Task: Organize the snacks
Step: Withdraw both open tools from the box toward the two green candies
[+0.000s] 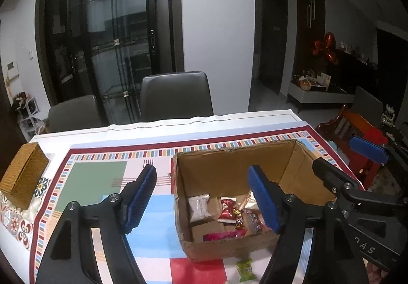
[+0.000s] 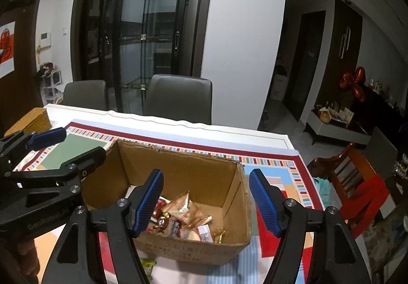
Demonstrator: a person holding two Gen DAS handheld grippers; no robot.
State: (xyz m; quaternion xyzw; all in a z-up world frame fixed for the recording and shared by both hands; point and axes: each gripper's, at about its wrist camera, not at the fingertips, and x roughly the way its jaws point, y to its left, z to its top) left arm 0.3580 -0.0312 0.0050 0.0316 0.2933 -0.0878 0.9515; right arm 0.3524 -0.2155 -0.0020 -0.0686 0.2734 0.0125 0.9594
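Here, both grippers hang over the near part of a table spread with a patterned cloth [image 1: 107, 172], each pointing down and away toward the chairs on the far side. The left gripper [image 1: 204, 200] stands with its blue pads spread and nothing between them; its right pad overlaps the open cardboard box [image 1: 229, 249], its left pad lies over bare cloth to the left of the box. The right gripper [image 2: 206, 203] is likewise spread and empty, its two pads straddling the right half of the box [image 2: 193, 251] from above.

The box sits on the cloth toward the table's near right corner, long sides running roughly parallel to the near edge. Inside lie the sorted snacks: a white packet [image 1: 200, 208], a red wrapper [image 1: 227, 211], a pink one [image 1: 225, 235] against the near wall, and several gold and tan packets [image 2: 188, 210].

One snack remains outside: a green candy [image 1: 244, 270] on the cloth just beside the box's near wall, between that wall and the table's near edge. Its long axis cannot be told with confidence. In the right wrist view the green candy [image 2: 148, 266] lies low and left of the right gripper's left pad; in the left wrist view it sits low between the left gripper's pads, nearer the right one. By this reading the left hand is better placed; either tool would have to draw back toward the near edge and drop to reach it.
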